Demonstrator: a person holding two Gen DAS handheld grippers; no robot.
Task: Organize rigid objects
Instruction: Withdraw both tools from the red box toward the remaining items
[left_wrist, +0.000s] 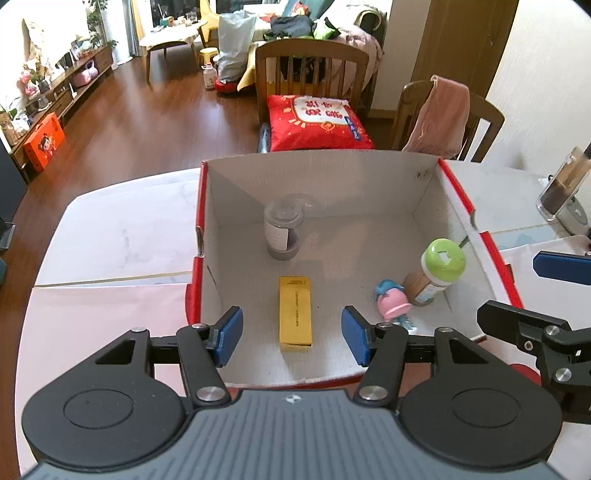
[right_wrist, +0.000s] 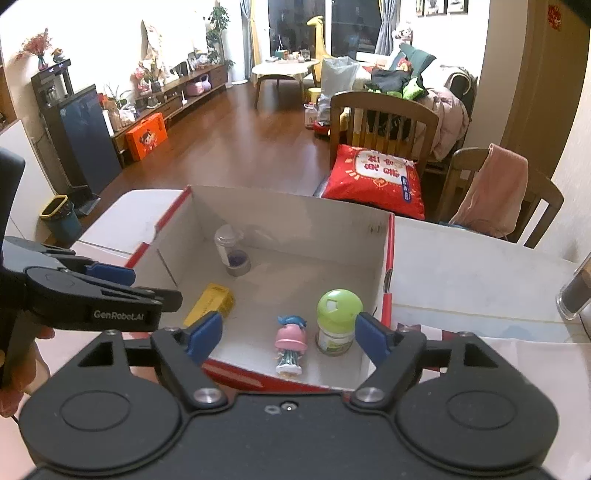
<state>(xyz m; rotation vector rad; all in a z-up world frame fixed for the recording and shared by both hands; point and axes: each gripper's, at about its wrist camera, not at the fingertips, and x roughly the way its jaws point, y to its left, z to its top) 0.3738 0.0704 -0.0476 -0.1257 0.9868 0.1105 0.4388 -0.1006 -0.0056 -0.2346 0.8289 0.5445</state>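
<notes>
An open cardboard box (left_wrist: 417, 184) with red outer sides stands on the table; it also shows in the right wrist view (right_wrist: 295, 210). Inside lie a yellow carton (left_wrist: 294, 315) (right_wrist: 210, 302), a clear jar with a grey base (left_wrist: 282, 232) (right_wrist: 231, 249), a green-capped bottle (left_wrist: 437, 271) (right_wrist: 338, 321) and a pink-hatted figurine (left_wrist: 393, 304) (right_wrist: 291, 347). My left gripper (left_wrist: 293, 338) is open and empty above the carton. My right gripper (right_wrist: 290, 338) is open and empty over the box's near edge, above the figurine.
Two wooden chairs stand behind the table, one with a red cushion (left_wrist: 317, 123), one with a pink cloth (left_wrist: 441, 116). A glass container (left_wrist: 563, 184) stands at the table's right. The white table (left_wrist: 122, 229) extends left of the box.
</notes>
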